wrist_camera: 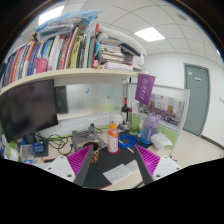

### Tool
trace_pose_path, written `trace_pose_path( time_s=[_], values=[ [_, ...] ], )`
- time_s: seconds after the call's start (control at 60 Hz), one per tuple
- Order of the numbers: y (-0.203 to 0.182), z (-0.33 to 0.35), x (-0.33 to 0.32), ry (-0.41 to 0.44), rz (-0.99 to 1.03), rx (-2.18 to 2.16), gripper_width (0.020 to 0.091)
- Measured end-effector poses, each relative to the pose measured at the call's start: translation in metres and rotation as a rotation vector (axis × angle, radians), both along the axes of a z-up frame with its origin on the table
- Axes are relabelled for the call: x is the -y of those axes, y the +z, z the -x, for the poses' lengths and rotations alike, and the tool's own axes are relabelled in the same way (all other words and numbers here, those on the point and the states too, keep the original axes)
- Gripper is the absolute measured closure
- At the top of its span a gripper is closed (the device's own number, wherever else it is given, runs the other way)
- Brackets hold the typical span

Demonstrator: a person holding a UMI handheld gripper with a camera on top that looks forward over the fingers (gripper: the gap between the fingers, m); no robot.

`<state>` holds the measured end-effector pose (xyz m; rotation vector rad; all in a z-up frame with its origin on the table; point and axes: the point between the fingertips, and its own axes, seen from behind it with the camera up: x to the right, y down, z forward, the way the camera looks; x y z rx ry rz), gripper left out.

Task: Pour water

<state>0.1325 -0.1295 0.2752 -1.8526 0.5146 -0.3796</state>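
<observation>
The hand-held gripper (112, 163) hovers above a cluttered office desk (125, 172), its two fingers spread wide with nothing between them, the magenta pads (78, 158) facing inward. Just ahead of the fingers stands a small clear plastic bottle with an orange cap (113, 139), beside a dark cup-like object (97, 153) that is hard to make out. White sheets of paper (122, 173) lie on the desk between the fingers. A black computer monitor (27, 109) sits beneath a white shelf of colourful books (60, 50). A grey door (197, 98) stands beyond.
</observation>
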Motion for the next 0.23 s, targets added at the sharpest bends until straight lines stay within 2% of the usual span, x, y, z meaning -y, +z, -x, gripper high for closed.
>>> trace_pose_path(
  time_s=[0.233],
  values=[
    [0.013, 0.033, 0.026, -0.021, -0.024, 0.006, 0.0272]
  ],
)
